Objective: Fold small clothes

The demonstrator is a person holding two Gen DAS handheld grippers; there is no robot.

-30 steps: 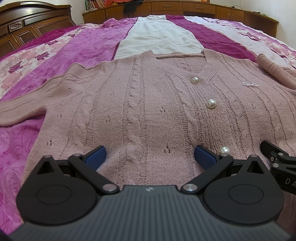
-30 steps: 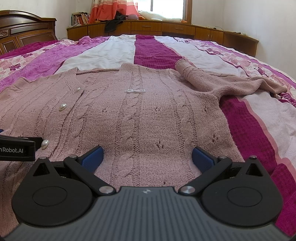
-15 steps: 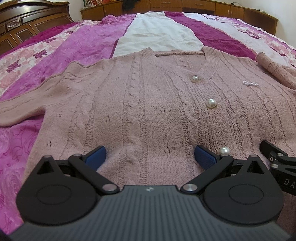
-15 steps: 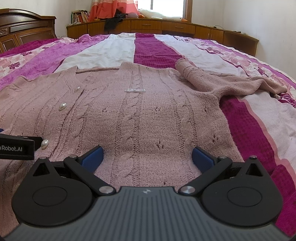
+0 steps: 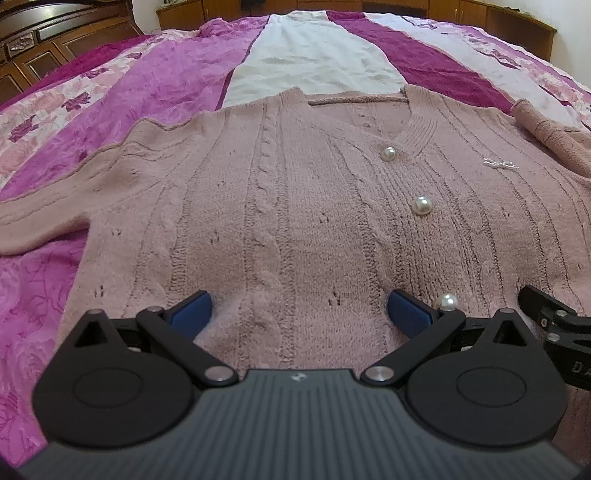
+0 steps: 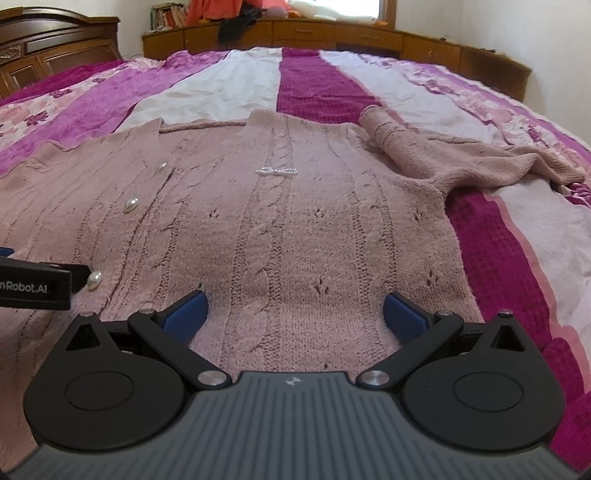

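Observation:
A dusty-pink cable-knit cardigan with pearl buttons lies flat, front up, across the bed. My left gripper hovers open over its lower hem, left of the button line. In the right wrist view the same cardigan spreads out, with its right sleeve bunched and folded toward the far right. My right gripper stands open over the hem's right half, nothing between its blue pads. Each gripper's edge shows in the other's view.
The bedspread has magenta, white and floral stripes. A dark wooden headboard stands at the left and low wooden cabinets line the far wall. The cardigan's left sleeve stretches out to the left.
Both grippers have tilted down and eased forward slightly over the hem, so the cardigan sits a little higher in view. The jaws stay open and the cardigan has not moved.

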